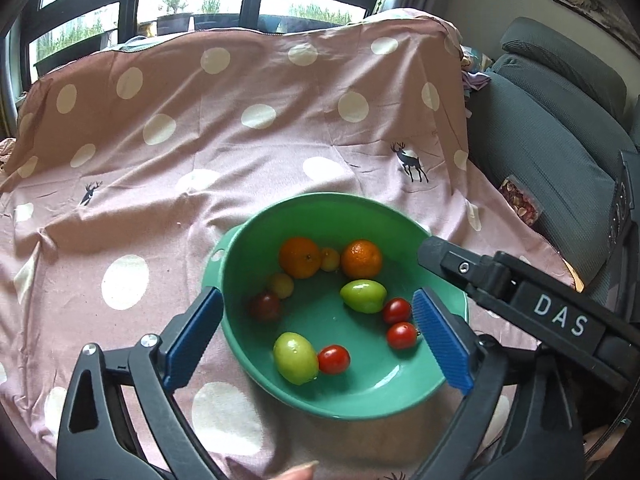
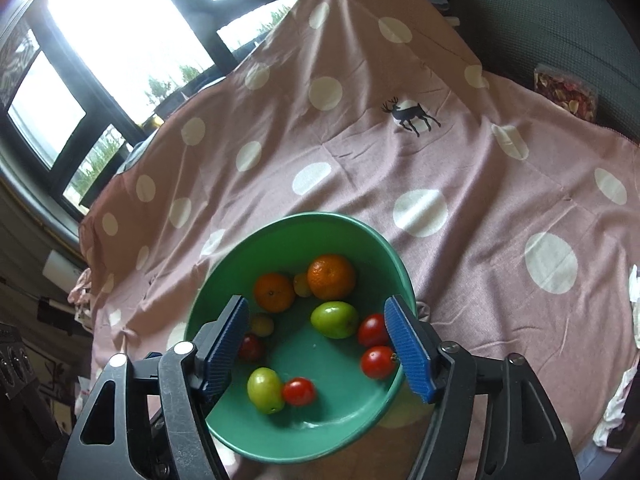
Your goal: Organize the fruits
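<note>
Both tongs, left gripper point(image 1: 316, 338) and right gripper point(image 2: 320, 352), apart and empty above green bowl point(image 1: 240, 240) near centre of dotted cloth point(image 1: 240, 140), fruit all inside; lift straight clear, no rim bumps.

A green bowl point(image 1: 240, 240) holds two orange oranges point(image 1: 300, 258), two green fruits point(image 1: 296, 358) and red tomatoes point(image 1: 334, 359). The pink cloth point(image 1: 240, 140) carries white dots and dark deer. Gripper pads point(image 1: 440, 340) are blue.
</note>
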`<state>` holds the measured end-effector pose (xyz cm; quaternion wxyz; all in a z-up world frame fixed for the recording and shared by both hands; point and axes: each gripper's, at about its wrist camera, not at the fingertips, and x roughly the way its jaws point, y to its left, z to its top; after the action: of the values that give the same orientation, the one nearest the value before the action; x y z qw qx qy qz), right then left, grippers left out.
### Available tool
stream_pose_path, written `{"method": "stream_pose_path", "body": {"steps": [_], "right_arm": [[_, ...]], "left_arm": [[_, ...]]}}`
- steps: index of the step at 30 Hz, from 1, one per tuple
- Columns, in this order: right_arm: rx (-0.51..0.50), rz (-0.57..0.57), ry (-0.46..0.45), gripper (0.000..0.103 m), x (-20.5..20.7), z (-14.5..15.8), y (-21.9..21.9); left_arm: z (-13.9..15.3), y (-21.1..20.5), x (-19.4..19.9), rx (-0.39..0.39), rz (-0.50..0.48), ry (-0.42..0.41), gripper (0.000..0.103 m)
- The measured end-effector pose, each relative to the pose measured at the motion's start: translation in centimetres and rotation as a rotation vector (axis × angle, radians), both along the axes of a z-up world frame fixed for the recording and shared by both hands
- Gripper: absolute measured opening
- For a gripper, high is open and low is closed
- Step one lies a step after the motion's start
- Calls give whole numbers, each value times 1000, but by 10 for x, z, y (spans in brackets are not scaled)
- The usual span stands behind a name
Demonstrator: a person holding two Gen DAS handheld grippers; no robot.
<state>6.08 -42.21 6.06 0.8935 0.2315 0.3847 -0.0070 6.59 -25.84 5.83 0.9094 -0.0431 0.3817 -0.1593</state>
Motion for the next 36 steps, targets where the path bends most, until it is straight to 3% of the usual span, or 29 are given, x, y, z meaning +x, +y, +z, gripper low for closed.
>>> {"method": "stream_pose_path", "body": {"steps": [7, 36], "right_arm": [[-3, -2, -36, 82, -6, 9, 1], [-14, -9, -11, 83, -4, 6, 0]], "left_arm": [[8, 13, -4, -26, 28, -18, 102], [5, 21, -4, -33, 41, 13, 102]]}}
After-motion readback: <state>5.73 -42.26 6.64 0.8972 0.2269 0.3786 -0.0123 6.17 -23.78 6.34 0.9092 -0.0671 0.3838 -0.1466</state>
